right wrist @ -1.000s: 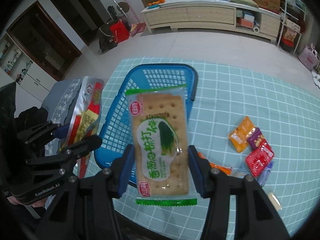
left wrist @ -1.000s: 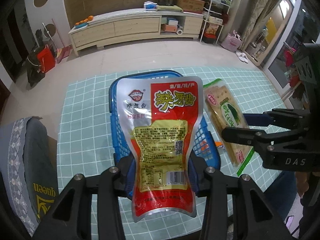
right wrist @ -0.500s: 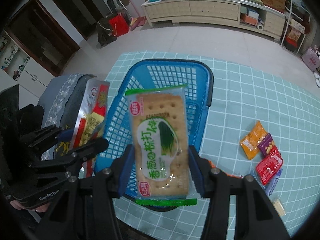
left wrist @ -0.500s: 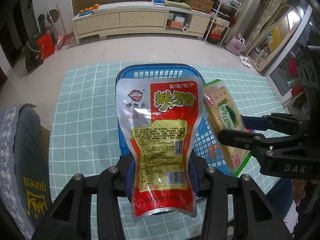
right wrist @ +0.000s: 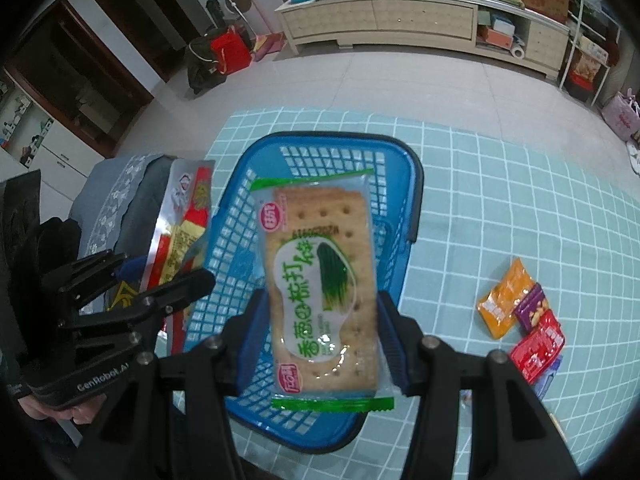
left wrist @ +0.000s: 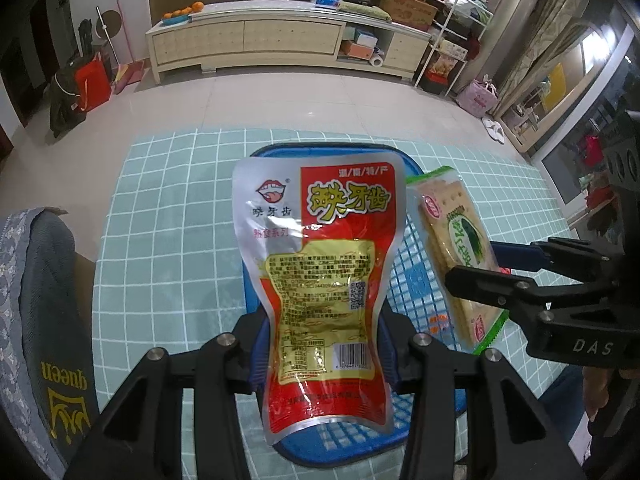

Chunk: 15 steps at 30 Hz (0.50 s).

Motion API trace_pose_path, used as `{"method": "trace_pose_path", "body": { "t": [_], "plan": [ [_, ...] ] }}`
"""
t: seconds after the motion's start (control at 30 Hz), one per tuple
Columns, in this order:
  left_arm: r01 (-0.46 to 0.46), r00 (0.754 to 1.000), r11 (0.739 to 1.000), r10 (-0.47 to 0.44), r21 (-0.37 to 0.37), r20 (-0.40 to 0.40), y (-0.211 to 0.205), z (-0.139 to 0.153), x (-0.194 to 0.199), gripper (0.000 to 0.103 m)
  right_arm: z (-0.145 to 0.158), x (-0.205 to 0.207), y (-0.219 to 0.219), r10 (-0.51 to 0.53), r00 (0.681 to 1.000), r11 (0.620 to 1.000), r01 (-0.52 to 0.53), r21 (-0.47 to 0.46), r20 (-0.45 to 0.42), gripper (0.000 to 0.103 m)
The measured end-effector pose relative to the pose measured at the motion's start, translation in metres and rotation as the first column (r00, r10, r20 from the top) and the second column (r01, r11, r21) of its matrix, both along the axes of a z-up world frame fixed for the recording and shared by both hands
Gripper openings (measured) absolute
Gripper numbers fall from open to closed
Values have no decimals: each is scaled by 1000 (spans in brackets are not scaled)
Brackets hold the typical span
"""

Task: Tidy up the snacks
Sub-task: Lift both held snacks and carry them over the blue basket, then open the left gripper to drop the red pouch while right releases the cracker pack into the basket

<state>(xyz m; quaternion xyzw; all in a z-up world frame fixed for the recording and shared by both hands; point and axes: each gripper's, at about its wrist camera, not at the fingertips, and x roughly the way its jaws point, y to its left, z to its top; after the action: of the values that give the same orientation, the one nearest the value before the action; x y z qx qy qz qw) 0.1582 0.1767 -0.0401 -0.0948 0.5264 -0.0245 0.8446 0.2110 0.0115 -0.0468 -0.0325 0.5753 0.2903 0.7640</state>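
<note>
Red-and-silver pouch: being gripped at its lower half between the blue pads of the left gripper; hanging above the left part of the blue basket.
Cracker packet: being clamped across its lower half by the right gripper; hanging over the middle of the basket, green-edged seal nearest the camera.
Left gripper: jaws partly closed, pressing on both sides of the pouch.
Right gripper: jaws somewhat wider apart, pressing on both long edges of the cracker packet.
Relation of the two: the packets are sitting side by side above the basket, pouch on the left, crackers on the right, close but not visibly touching.
Blue basket: sitting on the teal checked tablecloth; what lies inside is mostly hidden behind the packets.
Loose snacks: orange, purple and red sachets lying together on the cloth, well to the right of the basket.
Grey cushion: lying at the near left edge of the table.
Long cabinet: standing against the far wall.
</note>
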Motion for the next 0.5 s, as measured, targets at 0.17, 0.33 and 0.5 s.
{"method": "trace_pose_path", "body": {
  "t": [0.17, 0.33, 0.5],
  "plan": [
    [13, 1000, 1000, -13, 5, -8, 0, -6, 19, 42, -5, 20, 5, -6, 1000, 1000, 6, -4, -6, 58],
    [22, 1000, 1000, -22, 15, -22, -1, -15, 35, 45, -14, 35, 11, -7, 1000, 1000, 7, -4, -17, 58],
    [34, 999, 999, -34, 4, -35, -1, -25, 48, 54, -21, 41, 14, -3, 1000, 1000, 3, -6, -18, 58]
  ]
}}
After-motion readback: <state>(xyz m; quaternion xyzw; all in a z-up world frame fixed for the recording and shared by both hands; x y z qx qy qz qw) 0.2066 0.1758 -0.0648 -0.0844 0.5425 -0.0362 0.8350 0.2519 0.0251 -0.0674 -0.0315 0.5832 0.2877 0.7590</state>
